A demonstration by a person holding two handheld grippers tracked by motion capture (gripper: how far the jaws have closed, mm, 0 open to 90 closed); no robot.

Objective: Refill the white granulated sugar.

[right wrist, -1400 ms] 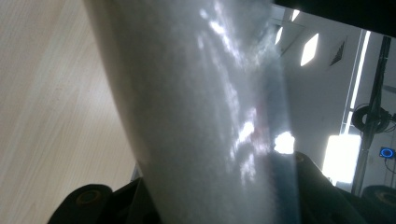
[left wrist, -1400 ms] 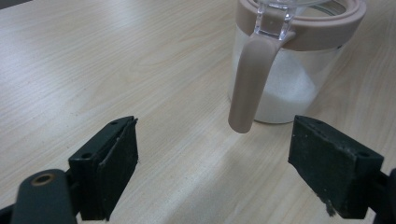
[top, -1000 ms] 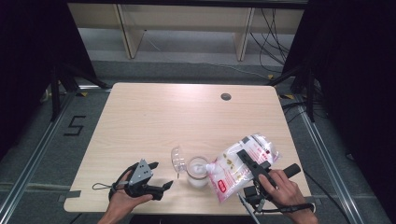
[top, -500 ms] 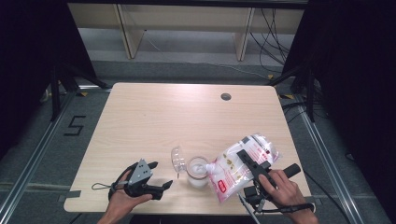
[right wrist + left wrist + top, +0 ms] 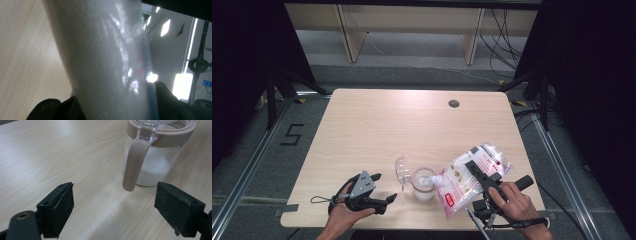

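1. Gripping a clear bag of white grains (image 5: 467, 182), the right gripper (image 5: 484, 180) has its jaws closed on the bag's middle and holds it tilted, one corner at the mouth of the jar (image 5: 423, 184).
2. Seen in the left gripper view, the jar (image 5: 155, 157) holds white grains in its lower part, has a pink rim, and a pink handle hangs at its side; its clear lid (image 5: 401, 170) stands flipped open (hinged at the rim).
3. Lying near the table's (image 5: 377, 130) front edge, left of the jar, the left gripper (image 5: 381, 196) has its jaws wide apart with nothing between them, apart from the handle.
4. Beyond the jar, the tabletop stretches bare to the far edge, save a small round grommet (image 5: 454, 103) there.
5. Bag and right hand (image 5: 512, 202) sit close to the front right corner.
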